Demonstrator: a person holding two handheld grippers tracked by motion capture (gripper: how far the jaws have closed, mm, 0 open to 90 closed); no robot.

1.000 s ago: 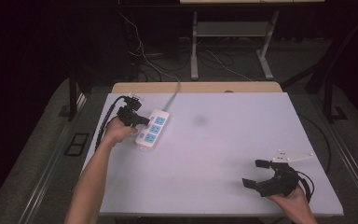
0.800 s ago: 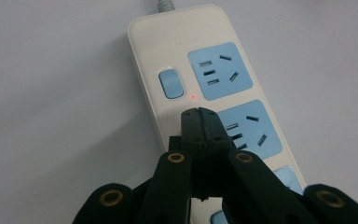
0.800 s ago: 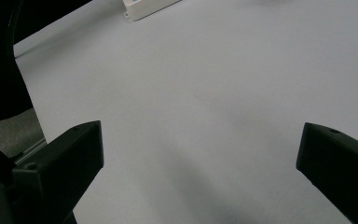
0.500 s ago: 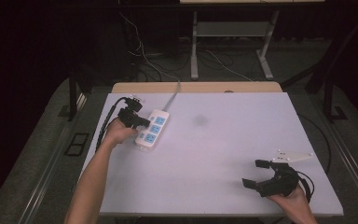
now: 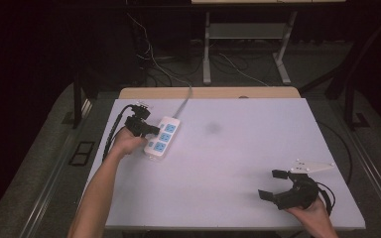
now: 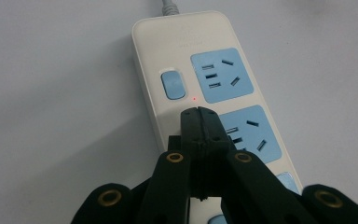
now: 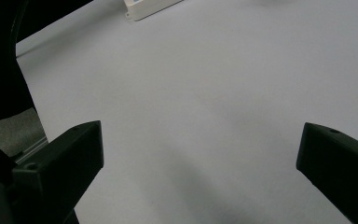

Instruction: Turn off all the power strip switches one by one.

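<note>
Both grippers are matte black. The left gripper (image 5: 151, 130) has scissor-like link arms pinned with brass-ringed rivets, and a thick black cable (image 5: 115, 128) loops from its back. The right gripper (image 5: 273, 184) has blocky, square-ended jaws, a pale grey three-cornered plate (image 5: 311, 167) on top and coiled black cable. Both forearms are bare, without sleeves.

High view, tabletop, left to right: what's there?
left gripper → white power strip → dark smudge on the table → right gripper
</note>
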